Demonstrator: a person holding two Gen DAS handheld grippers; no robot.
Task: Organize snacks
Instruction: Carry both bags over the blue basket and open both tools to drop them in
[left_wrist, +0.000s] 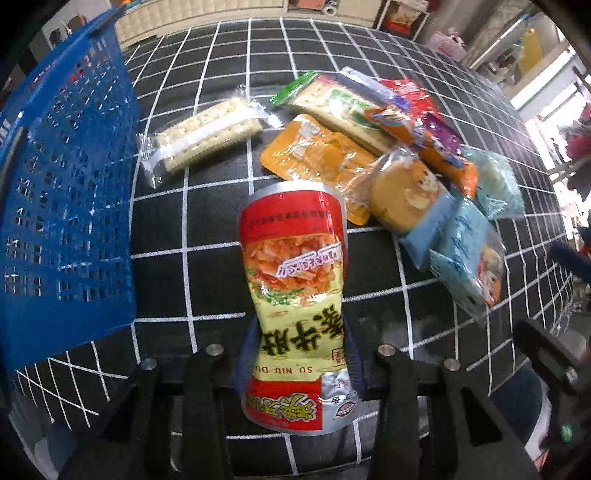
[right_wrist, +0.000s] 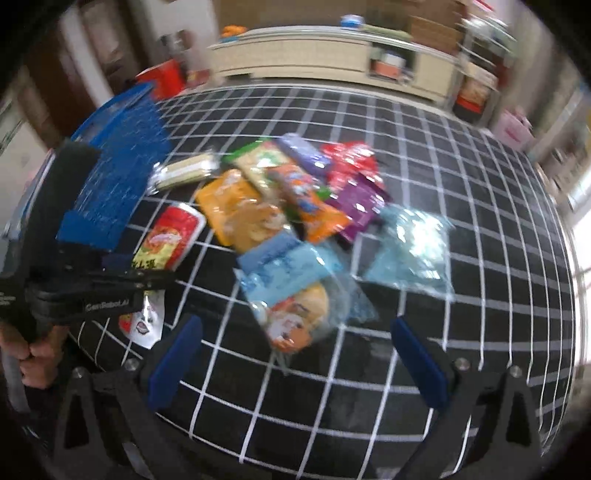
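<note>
My left gripper (left_wrist: 301, 362) is shut on a red and yellow snack packet (left_wrist: 291, 295), pinching its lower half between blue pads. The packet hangs just above the black grid tablecloth (left_wrist: 207, 258). In the right wrist view the same packet (right_wrist: 170, 236) sits in the left gripper (right_wrist: 110, 280), beside the blue basket (right_wrist: 114, 177). My right gripper (right_wrist: 299, 363) stands open with nothing between its pads. A blue-wrapped cake packet (right_wrist: 295, 295) lies just ahead of it. The blue basket (left_wrist: 62, 184) stands at the left.
A loose pile of snacks lies mid-table: a clear cracker pack (left_wrist: 207, 133), an orange pouch (left_wrist: 317, 155), a green cracker pack (left_wrist: 343, 107), blue-wrapped cakes (left_wrist: 443, 236), a pale blue packet (right_wrist: 413, 251). A hand (right_wrist: 33, 354) holds the left gripper. Cabinets stand beyond the table.
</note>
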